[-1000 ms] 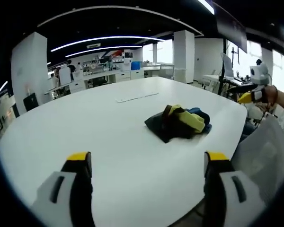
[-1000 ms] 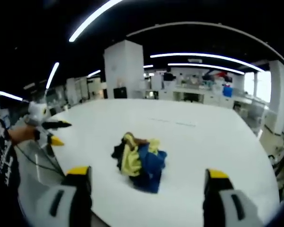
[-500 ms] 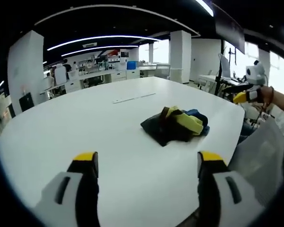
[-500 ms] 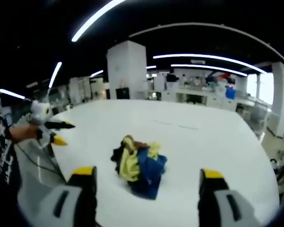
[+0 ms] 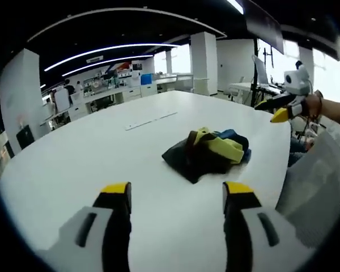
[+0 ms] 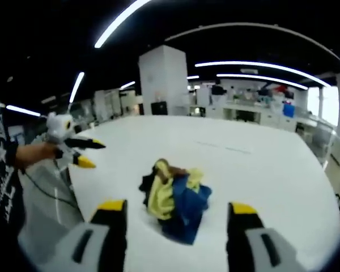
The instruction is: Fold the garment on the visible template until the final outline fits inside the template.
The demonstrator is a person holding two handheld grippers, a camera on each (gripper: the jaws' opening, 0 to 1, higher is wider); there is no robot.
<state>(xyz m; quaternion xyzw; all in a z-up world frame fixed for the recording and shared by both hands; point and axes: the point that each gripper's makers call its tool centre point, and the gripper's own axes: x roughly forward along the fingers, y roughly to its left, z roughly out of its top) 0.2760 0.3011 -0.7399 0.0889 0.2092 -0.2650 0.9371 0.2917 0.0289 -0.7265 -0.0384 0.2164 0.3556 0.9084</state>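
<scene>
The garment (image 5: 207, 153) lies in a crumpled heap on the white table (image 5: 73, 164), dark cloth underneath with yellow and blue folds bunched on top. In the right gripper view the same heap (image 6: 175, 201) sits near the table's edge closest to the person, well apart from a thin pale strip (image 5: 150, 120) farther back on the table (possibly part of the template marking, though it is too small to tell).

The left gripper (image 5: 175, 195) hangs above the table short of the heap, its yellow-tipped jaws spread apart with nothing between them. The right gripper (image 6: 173, 212) is likewise spread wide and empty, with the heap framed between its jaws. Each gripper also appears in the other's view, held in the air off the table's edge: the right gripper to one side of the heap, the left gripper to the other.

The step in hand appears to be the approach before any fold, since the garment is not yet spread. To do it well, each gripper should probably come in low and pinch a single outer layer at an identifiable edge or corner, not the bunched middle, so that lifting apart opens the cloth instead of dragging the whole wad. The heap's nearness to the table edge suggests drawing it inward while spreading.
</scene>
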